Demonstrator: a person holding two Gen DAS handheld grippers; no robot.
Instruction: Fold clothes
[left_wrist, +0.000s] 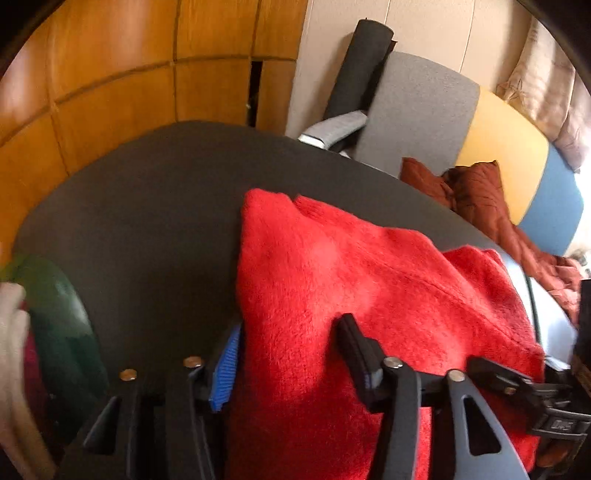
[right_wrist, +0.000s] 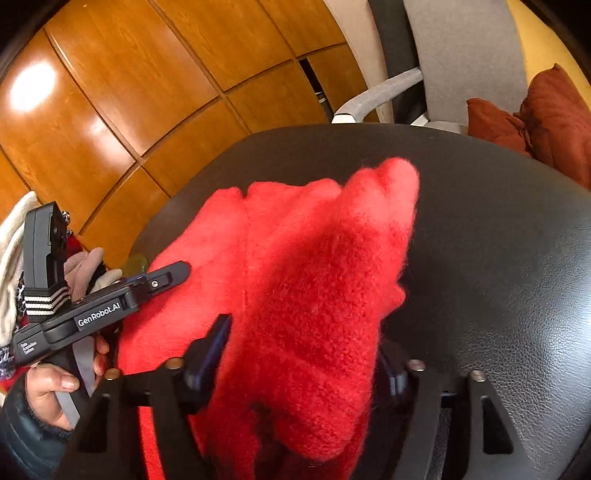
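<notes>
Found the red sweater (left_wrist: 369, 266) heaped in thick folds on the near part of the dark counter (left_wrist: 147, 206), not flat and not a tidy square. Traced its long axis running away from both sets of fingers towards the far rim, ending in a rumpled ridge. Noted it lay straight ahead of each tool and between its fingers, so neither hand was clearly the nearer one.

Saw the right gripper (right_wrist: 303, 354) with a fat wad of wool filling the whole gap, its fingers pinching that wad and the cloth rising up off the counter into them. Saw the left gripper (left_wrist: 290, 354) set against the sweater's left edge, blue pad just at the border and the other finger pressed down on the pile. Could not tell whether those fingers were truly clamped or only straddling the cloth.

Caught, in the right wrist view, the left hand (right_wrist: 51, 387) wrapped round its handle, low and level, tool pointing across the sweater.

Judged that the coming move hinged on carrying the held near edge forward along that axis.

Spotted other clothes (left_wrist: 11, 332) piled off the counter's left side and a grey chair (left_wrist: 417, 110) beyond its far rim.
</notes>
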